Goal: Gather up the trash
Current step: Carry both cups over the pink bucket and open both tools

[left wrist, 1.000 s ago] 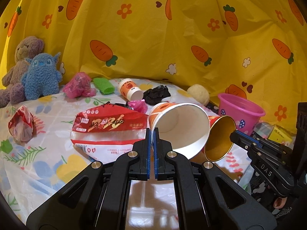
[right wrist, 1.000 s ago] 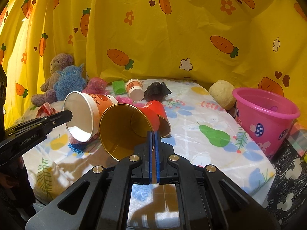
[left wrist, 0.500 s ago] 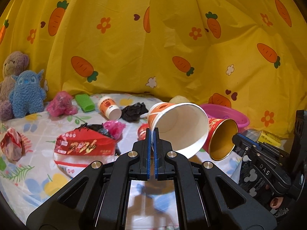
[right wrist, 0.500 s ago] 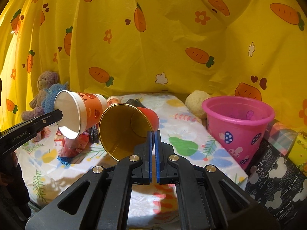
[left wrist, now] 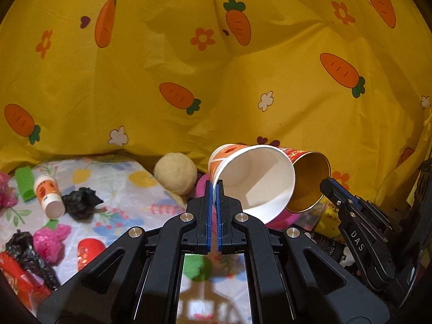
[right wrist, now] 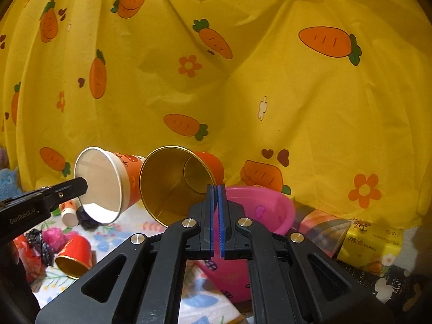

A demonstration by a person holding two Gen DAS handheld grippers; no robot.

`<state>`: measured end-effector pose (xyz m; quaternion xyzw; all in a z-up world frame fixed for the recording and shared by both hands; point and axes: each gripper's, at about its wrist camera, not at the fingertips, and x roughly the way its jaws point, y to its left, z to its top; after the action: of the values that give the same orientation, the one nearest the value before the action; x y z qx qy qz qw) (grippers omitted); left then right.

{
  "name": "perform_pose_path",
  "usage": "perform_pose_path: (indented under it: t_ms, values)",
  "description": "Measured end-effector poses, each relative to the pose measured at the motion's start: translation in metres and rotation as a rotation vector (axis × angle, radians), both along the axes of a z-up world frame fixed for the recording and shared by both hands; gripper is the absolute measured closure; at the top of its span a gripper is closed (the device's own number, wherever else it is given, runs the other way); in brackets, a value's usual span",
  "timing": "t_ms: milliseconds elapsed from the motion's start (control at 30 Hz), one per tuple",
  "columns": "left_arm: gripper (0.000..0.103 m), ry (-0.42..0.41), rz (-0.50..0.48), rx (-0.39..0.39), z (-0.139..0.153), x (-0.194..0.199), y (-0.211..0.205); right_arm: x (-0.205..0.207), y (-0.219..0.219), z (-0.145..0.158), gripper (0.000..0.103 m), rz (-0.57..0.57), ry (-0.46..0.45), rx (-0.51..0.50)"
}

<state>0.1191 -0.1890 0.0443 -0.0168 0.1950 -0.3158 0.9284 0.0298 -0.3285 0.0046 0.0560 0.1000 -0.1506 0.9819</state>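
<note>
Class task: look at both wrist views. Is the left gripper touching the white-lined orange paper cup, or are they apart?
Touching. In the left wrist view, the left gripper is shut on the rim of the orange paper cup, the cup wall pinched between its blue pads and carried clear of the table.

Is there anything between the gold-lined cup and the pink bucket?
Nothing visible. The right gripper holds the gold-lined cup by its rim, just left of and above the pink bucket, whose mouth looks open.

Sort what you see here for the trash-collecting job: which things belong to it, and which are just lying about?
Belongs to the job:
- white-lined paper cup, in left gripper
- gold-lined cup, in right gripper
- pink bin
- black crumpled bag

Just lying about:
- cream plush ball
- yellow carrot curtain
</note>
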Motion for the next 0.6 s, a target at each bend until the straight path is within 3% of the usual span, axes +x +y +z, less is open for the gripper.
perform_pose_path:
  t_ms: [233, 600]
  values:
    - [0.101, 0.099, -0.066, -0.042, -0.015, 0.052, -0.036, 0.028, -0.033, -0.008, 0.099, -0.056, 0.035, 0.050]
    - [0.101, 0.223, -0.111, -0.055, -0.041, 0.085, -0.064, 0.050, -0.055, -0.024, 0.099, -0.086, 0.090, 0.086]
